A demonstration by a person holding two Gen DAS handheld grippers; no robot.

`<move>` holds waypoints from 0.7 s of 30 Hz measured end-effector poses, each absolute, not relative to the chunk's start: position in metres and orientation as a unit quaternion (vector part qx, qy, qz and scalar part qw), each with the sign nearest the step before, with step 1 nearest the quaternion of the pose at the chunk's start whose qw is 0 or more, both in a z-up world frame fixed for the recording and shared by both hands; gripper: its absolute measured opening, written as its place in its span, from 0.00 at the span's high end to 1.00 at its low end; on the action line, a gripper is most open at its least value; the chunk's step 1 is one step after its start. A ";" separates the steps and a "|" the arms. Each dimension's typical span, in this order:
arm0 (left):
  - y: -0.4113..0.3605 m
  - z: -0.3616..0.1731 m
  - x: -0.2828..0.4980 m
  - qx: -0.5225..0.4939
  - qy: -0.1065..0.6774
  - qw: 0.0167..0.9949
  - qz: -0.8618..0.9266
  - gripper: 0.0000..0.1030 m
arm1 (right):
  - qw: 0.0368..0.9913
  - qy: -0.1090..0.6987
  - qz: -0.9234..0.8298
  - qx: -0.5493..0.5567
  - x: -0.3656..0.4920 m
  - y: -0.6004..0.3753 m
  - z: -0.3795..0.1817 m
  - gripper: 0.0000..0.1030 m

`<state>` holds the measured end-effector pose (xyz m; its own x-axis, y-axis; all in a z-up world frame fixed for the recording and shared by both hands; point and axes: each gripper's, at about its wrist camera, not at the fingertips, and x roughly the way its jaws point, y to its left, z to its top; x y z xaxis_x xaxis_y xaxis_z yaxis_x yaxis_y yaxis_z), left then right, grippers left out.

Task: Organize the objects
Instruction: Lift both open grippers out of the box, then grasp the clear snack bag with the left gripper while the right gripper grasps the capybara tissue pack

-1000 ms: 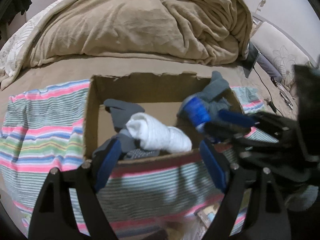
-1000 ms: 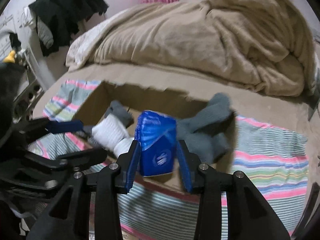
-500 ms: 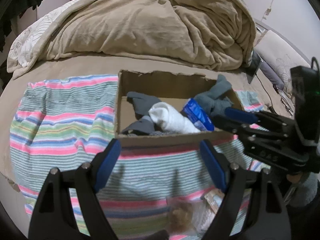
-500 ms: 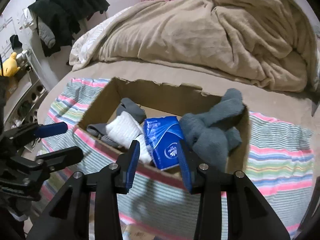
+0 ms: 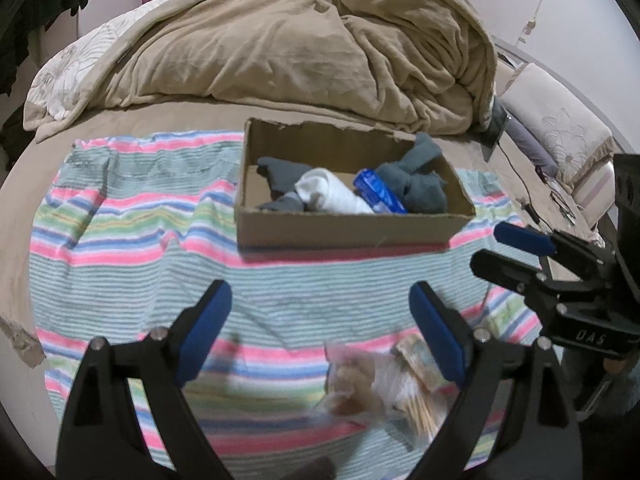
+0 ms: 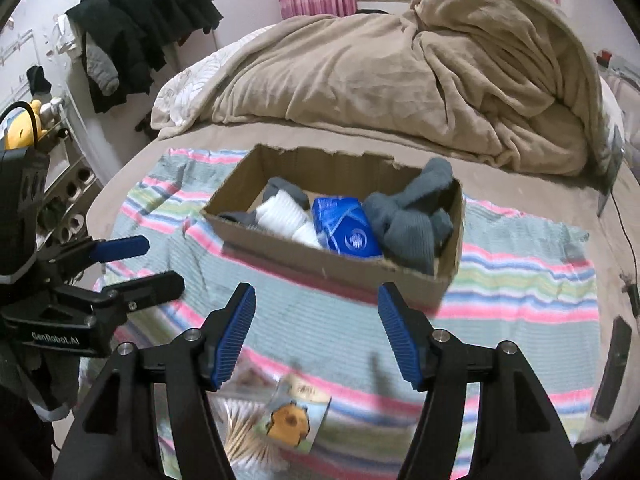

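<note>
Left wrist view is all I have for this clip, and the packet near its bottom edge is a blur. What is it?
Observer: The right wrist view shows the packet more clearly. It has a card with a yellow cartoon animal and thin pale sticks beside it, and it lies on the striped cloth.
Operator: Are the right gripper's jaws holding anything?
Observer: No. The right gripper is open and empty, with the cardboard box ahead of it.
Operator: Anything off the bed's left side?
Observer: A yellow plush toy sits by a rack at the room's edge.
</note>
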<state>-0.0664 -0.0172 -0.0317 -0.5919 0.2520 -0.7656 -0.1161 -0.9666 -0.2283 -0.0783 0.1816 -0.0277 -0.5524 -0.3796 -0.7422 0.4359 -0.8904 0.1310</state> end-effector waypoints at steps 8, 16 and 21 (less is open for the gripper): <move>-0.023 -0.043 -0.049 -0.451 -0.080 0.100 0.884 0.11 | 0.229 0.034 -0.873 0.430 -0.058 0.182 -0.041 0.35; -0.029 -0.064 -0.040 -0.470 -0.077 0.094 0.874 0.11 | 0.230 0.034 -0.857 0.460 -0.049 0.180 -0.069 0.35; -0.025 -0.080 -0.038 -0.487 -0.069 0.091 0.866 0.11 | 0.230 0.032 -0.845 0.481 -0.048 0.179 -0.088 0.35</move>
